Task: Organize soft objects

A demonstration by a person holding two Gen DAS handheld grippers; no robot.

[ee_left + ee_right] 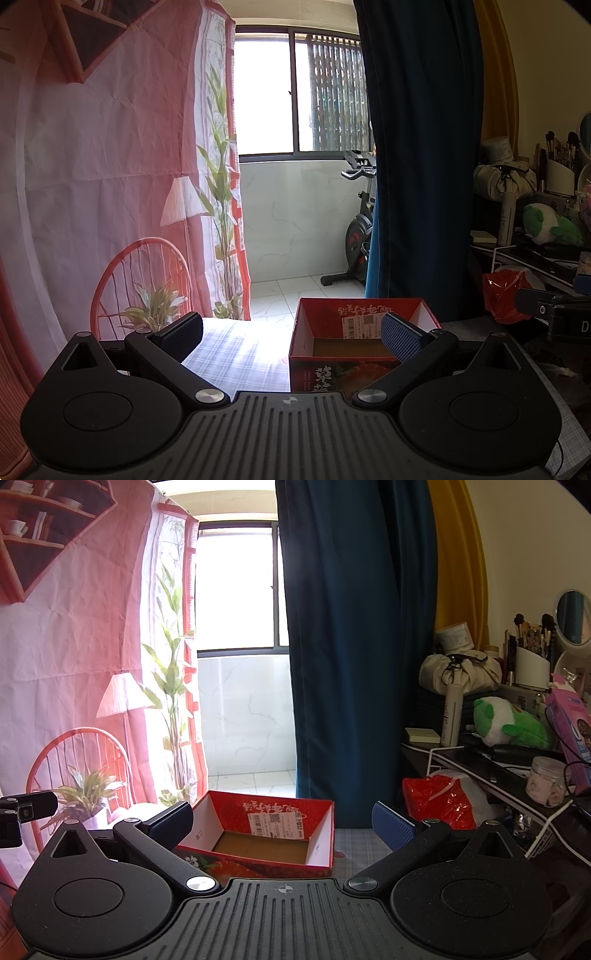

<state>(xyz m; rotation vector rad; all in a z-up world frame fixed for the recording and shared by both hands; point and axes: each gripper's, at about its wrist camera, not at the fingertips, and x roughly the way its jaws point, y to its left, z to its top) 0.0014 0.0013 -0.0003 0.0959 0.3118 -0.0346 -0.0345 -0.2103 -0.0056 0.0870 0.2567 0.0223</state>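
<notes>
Both the left gripper and the right gripper stand wide and empty over the empty red cardboard box, so reaching to 2 o'clock for the green plush toy may, I think, knock over the white bottle just beside it.

One red box on the checked cloth, open at the top, with one white label inside. One green and white plush toy up on the shelf (lying on its side), one red bag, one round mirror. Two grippers, left and right, both wide open and holding nothing.
</notes>
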